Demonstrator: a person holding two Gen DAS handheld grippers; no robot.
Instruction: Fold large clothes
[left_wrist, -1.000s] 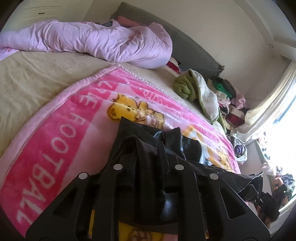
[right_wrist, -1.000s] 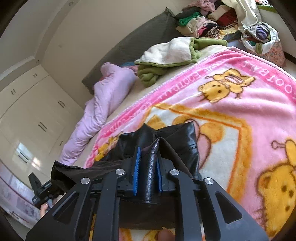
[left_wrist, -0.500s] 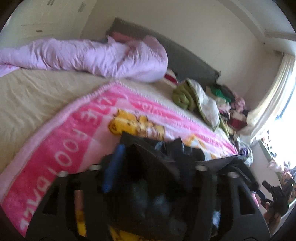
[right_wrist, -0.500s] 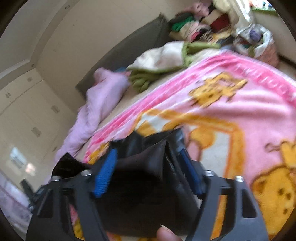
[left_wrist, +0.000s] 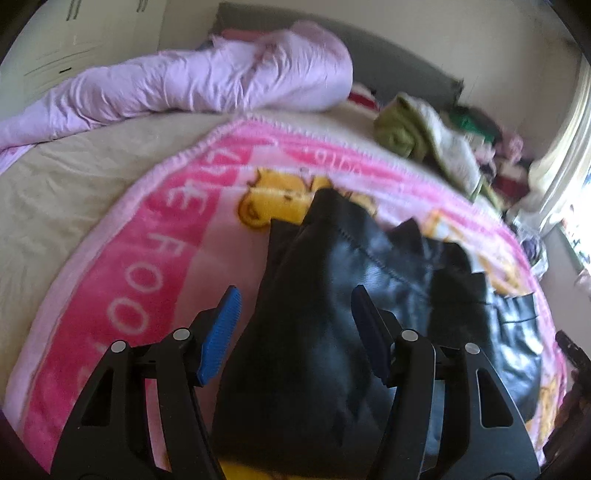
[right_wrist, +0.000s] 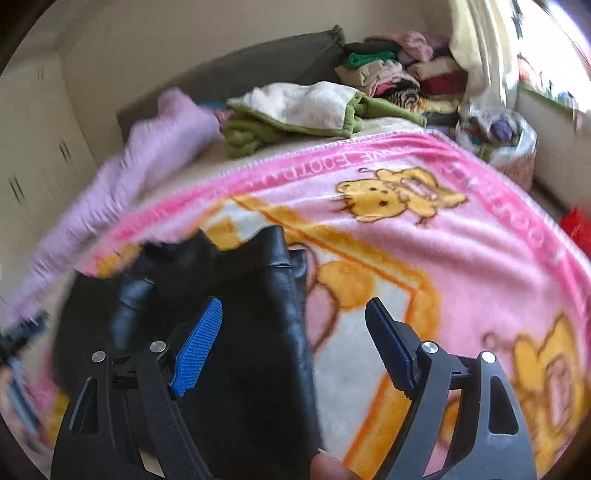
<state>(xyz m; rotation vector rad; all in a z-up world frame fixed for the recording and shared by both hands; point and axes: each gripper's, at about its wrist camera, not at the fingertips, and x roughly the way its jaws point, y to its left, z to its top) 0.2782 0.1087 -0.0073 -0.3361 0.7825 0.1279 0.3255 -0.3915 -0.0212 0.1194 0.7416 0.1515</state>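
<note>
Our left gripper (left_wrist: 295, 325) and right gripper (right_wrist: 293, 332), jaws just opened, stand apart over the black jacket (left_wrist: 332, 295) on the blanket (right_wrist: 443, 240).

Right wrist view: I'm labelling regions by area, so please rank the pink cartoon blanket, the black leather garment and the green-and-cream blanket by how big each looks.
1. pink cartoon blanket, fills most of the frame.
2. black leather garment, though nearness to the camera inflates it.
3. green-and-cream blanket, farther back, so its true size is unsure.

Both wrist cameras look steeply down along their fingers, close above a black jacket (left_wrist: 332, 295) on the pink blanket (right_wrist: 443, 258); both share the far clothes pile (right_wrist: 399, 81)
</note>
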